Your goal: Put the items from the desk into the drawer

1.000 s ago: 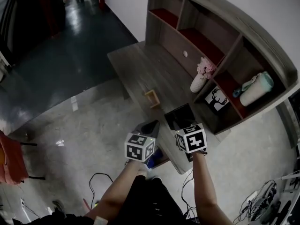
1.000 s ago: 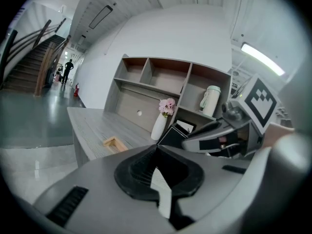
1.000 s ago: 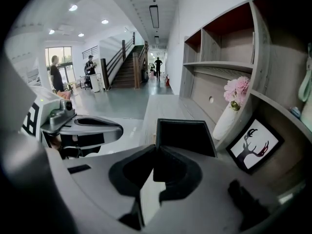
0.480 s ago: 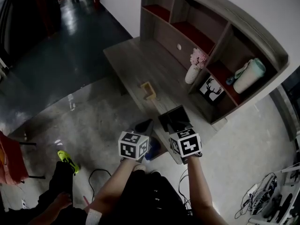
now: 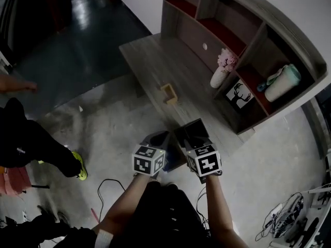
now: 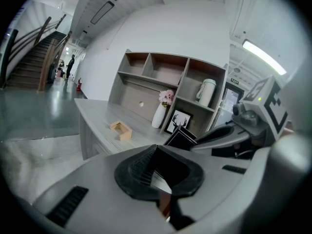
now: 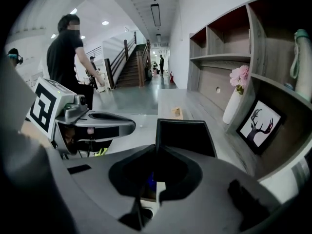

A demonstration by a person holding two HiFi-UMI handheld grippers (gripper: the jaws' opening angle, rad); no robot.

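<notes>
Frame [image 5: 196, 132] in grip of right tool [image 7: 155, 152], jutting ahead; left tool [image 6: 155, 151] closed, empty.

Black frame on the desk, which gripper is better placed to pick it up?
Right. The frame lies straight ahead of the right gripper, but off to one side of the left gripper.
</notes>
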